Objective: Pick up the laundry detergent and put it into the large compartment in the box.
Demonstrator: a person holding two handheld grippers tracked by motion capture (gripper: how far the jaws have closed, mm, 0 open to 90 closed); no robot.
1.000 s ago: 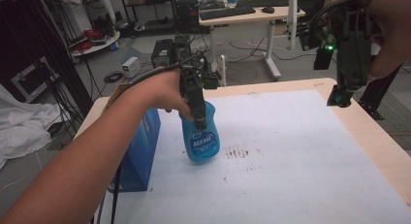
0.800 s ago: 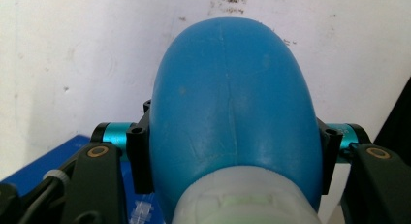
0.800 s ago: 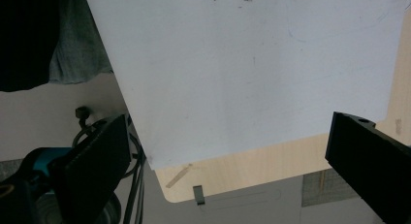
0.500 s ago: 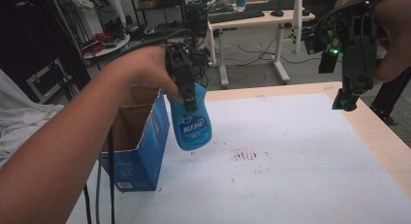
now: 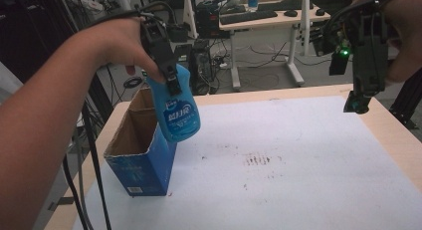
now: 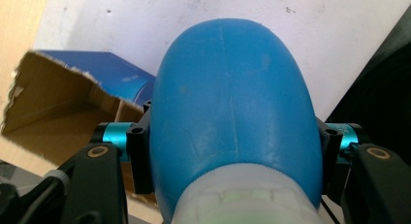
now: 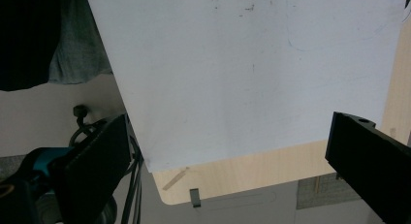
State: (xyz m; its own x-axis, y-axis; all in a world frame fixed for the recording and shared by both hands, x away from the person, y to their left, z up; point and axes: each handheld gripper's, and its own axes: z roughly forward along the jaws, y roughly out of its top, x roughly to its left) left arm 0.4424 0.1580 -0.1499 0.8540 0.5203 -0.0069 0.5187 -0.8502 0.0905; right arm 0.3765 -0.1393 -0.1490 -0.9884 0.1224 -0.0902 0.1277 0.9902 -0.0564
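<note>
Blue bottle (image 5: 176, 110) clamped in left claw (image 5: 171, 83), hanging tilted in air over open box (image 5: 142, 158) at desk (image 5: 298, 155) left edge. Right claw (image 5: 359, 103) jaws apart, empty, raised above far right corner.

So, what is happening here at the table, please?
A person works with one hand-held gripper in each hand. The left hand-held gripper is shut on a blue bottle and holds it in the air, beside the open top of a blue cardboard box. The right hand-held gripper hangs open above the table's far right corner, holding nothing.
</note>
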